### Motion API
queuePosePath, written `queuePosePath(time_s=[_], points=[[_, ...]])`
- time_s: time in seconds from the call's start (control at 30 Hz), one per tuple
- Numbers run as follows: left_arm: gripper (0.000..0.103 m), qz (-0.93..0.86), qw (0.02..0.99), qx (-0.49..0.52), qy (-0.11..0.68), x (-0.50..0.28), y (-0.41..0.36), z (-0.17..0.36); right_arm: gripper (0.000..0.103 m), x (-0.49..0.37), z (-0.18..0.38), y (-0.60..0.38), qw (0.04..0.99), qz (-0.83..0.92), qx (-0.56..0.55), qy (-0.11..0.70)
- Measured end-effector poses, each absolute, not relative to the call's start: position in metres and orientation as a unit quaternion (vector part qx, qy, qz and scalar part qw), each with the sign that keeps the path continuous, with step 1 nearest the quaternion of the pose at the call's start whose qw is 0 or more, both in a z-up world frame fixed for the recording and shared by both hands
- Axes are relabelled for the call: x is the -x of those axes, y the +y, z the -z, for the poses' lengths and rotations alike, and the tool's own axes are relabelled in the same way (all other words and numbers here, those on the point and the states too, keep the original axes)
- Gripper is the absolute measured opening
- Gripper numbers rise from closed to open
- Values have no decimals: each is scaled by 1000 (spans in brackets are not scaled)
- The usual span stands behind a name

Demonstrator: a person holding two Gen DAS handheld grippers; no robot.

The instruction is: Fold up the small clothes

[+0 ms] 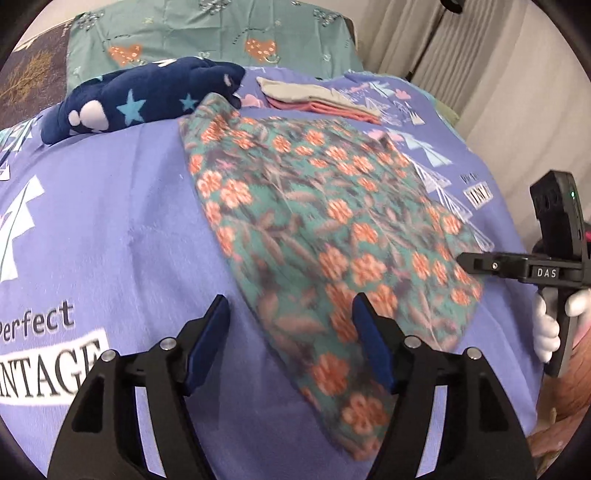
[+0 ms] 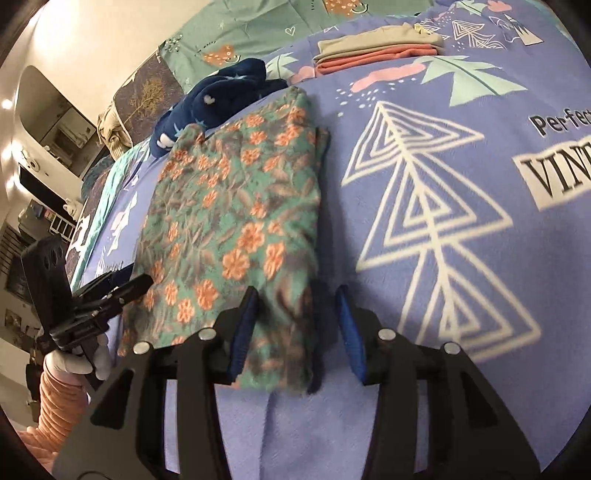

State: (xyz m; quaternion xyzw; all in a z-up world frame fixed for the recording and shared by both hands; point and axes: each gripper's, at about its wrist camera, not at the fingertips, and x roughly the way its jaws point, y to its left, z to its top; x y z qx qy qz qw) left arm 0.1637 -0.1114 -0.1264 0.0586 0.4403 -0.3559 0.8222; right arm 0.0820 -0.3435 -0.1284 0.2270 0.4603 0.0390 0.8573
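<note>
Floral cloth (image 1: 325,229), folded into a rough rectangle, lies flat on the purple bedspread (image 1: 122,221); its far end touches the navy star-print garment (image 1: 140,99); a folded grey-and-pink stack (image 1: 321,98) sits further back to the right. Left claw (image 1: 291,332) released, jaws apart, nothing between the pads, poised over the cloth's near left edge. Right claw (image 2: 295,325) also released; cloth's near right corner lies between its jaws, blue pads (image 2: 243,328) not pressing it.

lilac printed bedspread (image 1: 129,229), teal heart-print pillow (image 1: 207,33) at its head, pale curtains (image 1: 461,48) beside
</note>
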Motion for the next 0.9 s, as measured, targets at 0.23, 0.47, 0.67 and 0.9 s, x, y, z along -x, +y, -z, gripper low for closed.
queuePosePath(time_s=[0.23, 0.47, 0.67, 0.9], points=[[60, 352, 824, -87, 435, -143, -113, 127, 8, -57, 117, -340, 871, -32, -237, 429], [60, 362, 818, -66, 441, -146, -104, 128, 10, -58, 133, -343, 850, -27, -253, 461], [61, 365, 813, -41, 452, -154, -103, 123, 49, -57, 105, -353, 872, -6, -224, 434], [62, 361, 810, 6, 462, -181, -101, 118, 49, -91, 94, -360, 878, -13, -210, 431]])
